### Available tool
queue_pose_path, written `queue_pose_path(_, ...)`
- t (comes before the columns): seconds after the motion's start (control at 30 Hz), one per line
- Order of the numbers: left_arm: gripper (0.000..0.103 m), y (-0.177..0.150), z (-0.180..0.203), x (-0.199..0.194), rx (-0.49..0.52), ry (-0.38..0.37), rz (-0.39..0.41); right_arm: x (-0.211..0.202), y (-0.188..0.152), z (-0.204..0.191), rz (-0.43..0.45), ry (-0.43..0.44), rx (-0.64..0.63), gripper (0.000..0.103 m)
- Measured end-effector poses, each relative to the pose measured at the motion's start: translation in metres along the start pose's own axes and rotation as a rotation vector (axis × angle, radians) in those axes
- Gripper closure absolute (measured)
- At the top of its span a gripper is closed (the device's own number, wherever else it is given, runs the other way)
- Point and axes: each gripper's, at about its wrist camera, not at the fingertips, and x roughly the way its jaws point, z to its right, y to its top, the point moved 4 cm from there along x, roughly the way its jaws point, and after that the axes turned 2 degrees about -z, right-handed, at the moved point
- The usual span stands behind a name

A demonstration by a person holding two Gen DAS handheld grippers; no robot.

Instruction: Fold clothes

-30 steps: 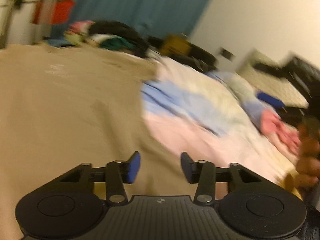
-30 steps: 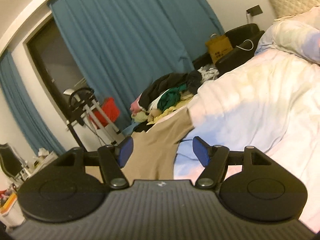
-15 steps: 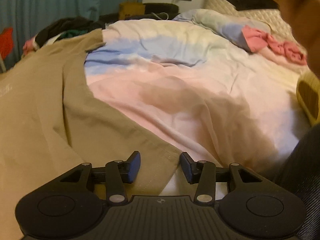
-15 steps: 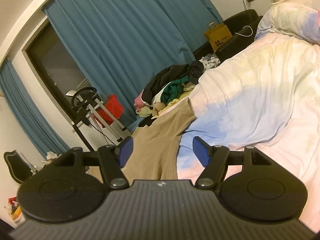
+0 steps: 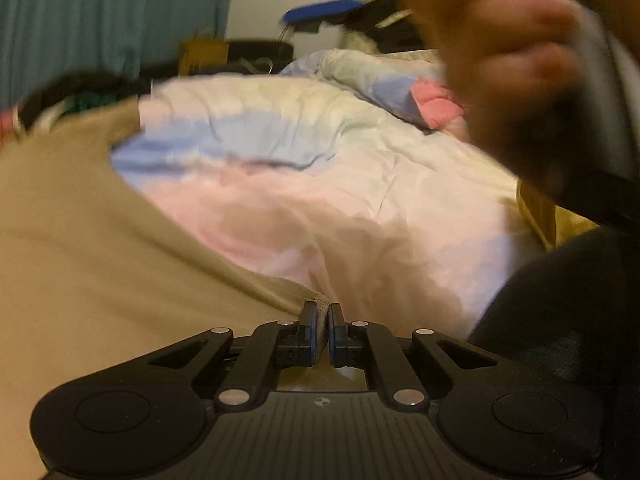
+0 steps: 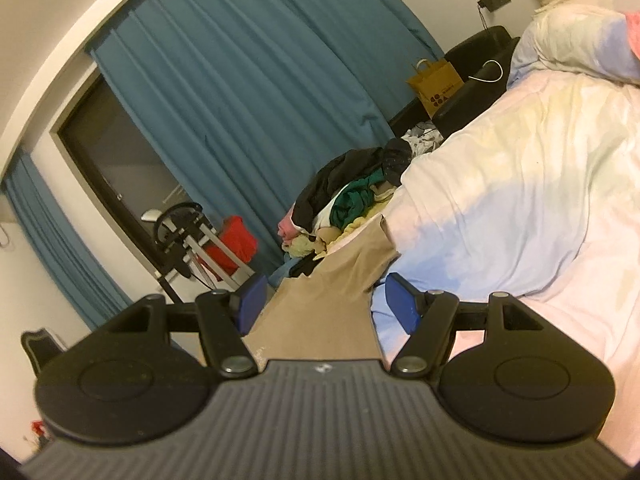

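A bed point(image 5: 360, 184) covered by a pastel duvet point(image 6: 520, 184) in pink, blue and pale yellow is seen filling most of both views. A tan garment point(image 5: 88, 240) is spread flat across the near side of the duvet, its far end reaching toward a pile of mixed clothes point(image 6: 352, 200) heaped at the bed's far edge. Teal curtains point(image 6: 240, 100) are hung behind that pile. A small pink cloth point(image 5: 436, 104) is lain on the bunched part of the duvet. A blurred hand point(image 5: 512, 80) is held high in the upper right of the left wrist view. The left claw point(image 5: 323, 316) is pressed together, and the hem corner of the tan garment is pinched between its blue pads. The right claw point(image 6: 326, 300) is held spread above the garment, with nothing gripped between its pads.
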Motion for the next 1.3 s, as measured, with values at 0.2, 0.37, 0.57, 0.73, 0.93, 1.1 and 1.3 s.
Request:
queue_pose_path(0.2,0.049,0.000,-0.009,-0.010,-0.048,0.022,-0.018,0.004,-0.002,-0.008,-0.023,0.025,-0.029,0.034)
queue_pose_path(0.37,0.029,0.009,-0.045,-0.048,-0.113,0.131,-0.009,0.032,0.003,-0.013,-0.066,0.067,0.007,0.034)
queue_pose_path(0.57,0.023,0.007,-0.130,-0.101,-0.310,0.289,0.061,0.127,0.010,-0.022,-0.172,0.140,0.065,0.034)
queue_pose_path(0.73,0.023,-0.006,-0.190,-0.128,-0.494,0.426,0.160,0.222,-0.001,0.005,-0.236,0.154,0.134,0.034)
queue_pose_path(0.93,0.023,-0.015,-0.226,-0.133,-0.571,0.486,0.206,0.306,-0.023,0.067,-0.269,0.072,0.274,0.035)
queue_pose_path(1.1,0.023,-0.013,-0.250,-0.122,-0.647,0.473,0.225,0.335,-0.034,0.082,-0.249,0.116,0.278,0.036)
queue_pose_path(1.3,0.023,-0.016,-0.270,-0.122,-0.711,0.448,0.252,0.368,-0.022,0.084,-0.150,0.146,0.307,0.035)
